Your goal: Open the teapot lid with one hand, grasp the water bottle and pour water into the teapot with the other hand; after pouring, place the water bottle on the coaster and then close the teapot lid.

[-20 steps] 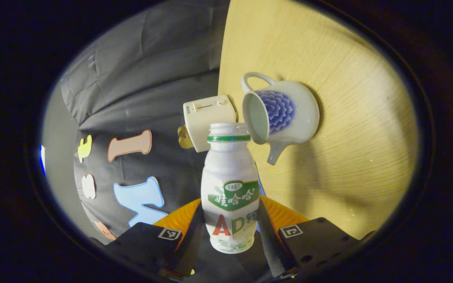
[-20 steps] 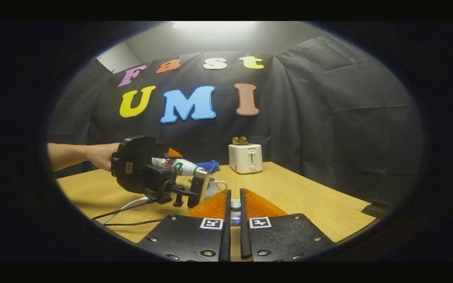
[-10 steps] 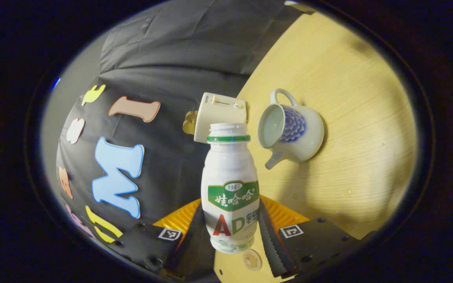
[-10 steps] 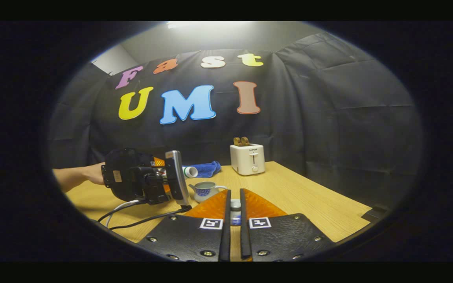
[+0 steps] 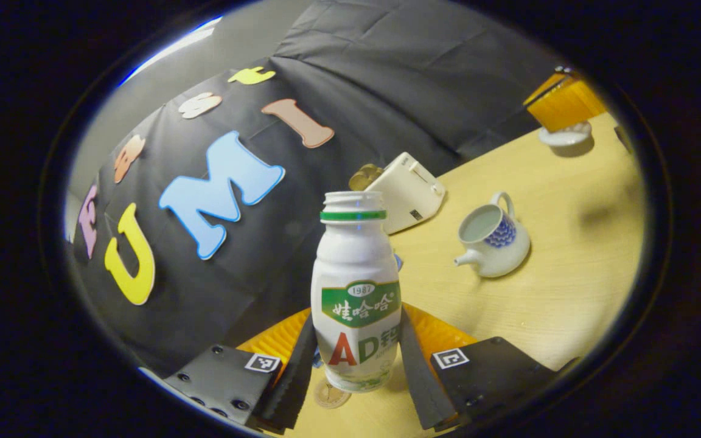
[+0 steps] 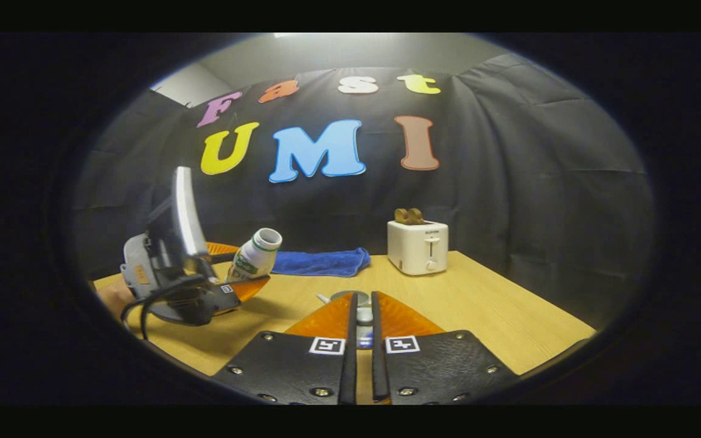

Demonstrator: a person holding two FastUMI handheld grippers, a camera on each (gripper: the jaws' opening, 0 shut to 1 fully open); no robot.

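The left tongs (image 5: 356,371) clamp the uncapped bottle (image 5: 356,292) by its lower body, above the tabletop (image 5: 569,243). The lidless teapot (image 5: 493,240) stands to the right, spout toward the bottle. A toaster (image 5: 408,191) sits behind, and a coaster (image 5: 331,394) lies just below the bottle's base.

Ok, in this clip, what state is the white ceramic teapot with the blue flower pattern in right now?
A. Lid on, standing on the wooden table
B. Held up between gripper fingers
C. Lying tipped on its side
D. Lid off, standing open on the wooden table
D: in the left gripper view the white ceramic teapot with the blue flower pattern stands upright on the wooden table, its round mouth uncovered.
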